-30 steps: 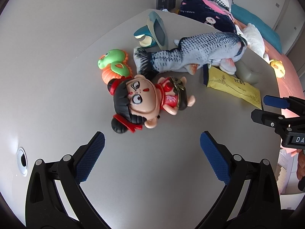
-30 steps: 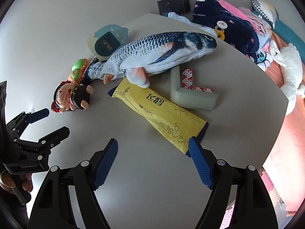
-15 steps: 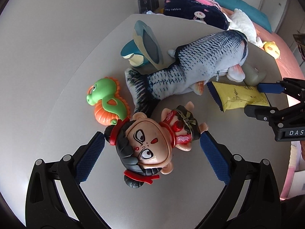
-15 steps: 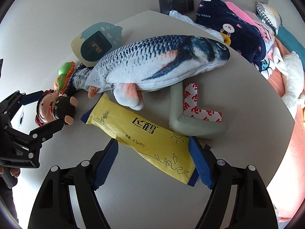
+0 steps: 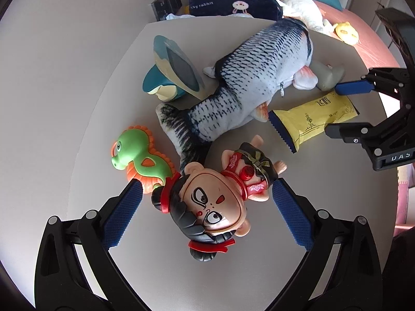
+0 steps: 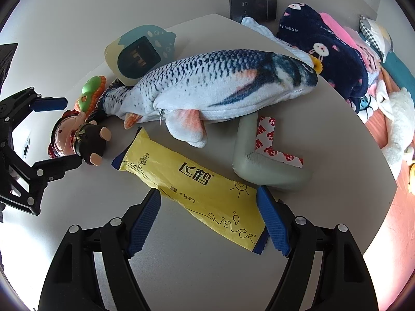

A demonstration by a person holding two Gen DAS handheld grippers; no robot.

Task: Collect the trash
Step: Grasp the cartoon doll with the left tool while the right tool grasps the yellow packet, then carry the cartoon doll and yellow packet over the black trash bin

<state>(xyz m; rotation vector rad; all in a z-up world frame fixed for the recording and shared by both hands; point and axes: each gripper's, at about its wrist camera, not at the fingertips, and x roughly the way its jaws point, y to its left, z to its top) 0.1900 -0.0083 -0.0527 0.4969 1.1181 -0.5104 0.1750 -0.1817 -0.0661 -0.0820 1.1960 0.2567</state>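
A yellow sachet (image 6: 197, 184) with blue serrated ends lies flat on the grey table (image 6: 194, 272). My right gripper (image 6: 208, 220) hovers open over it, one finger on each side of its near half. The left wrist view shows the same sachet (image 5: 311, 119) under the right gripper (image 5: 347, 108). A grey foam corner guard (image 6: 259, 171) with 3M tape lies just beyond. My left gripper (image 5: 207, 215) stands open astride a big-headed doll (image 5: 212, 202), with its pads clear of the head.
A plush fish (image 6: 215, 85) lies across the table's middle, touching the sachet's far end. A green seahorse toy (image 5: 137, 153) and a teal cartoon clock (image 5: 171, 67) sit at the far left. Blankets and soft toys (image 6: 337, 51) crowd the bed past the right edge.
My left gripper rolled and slid toward the doll, which now lies between its fingers. My right gripper moved forward over the sachet. Neither gripper's jaws changed width.
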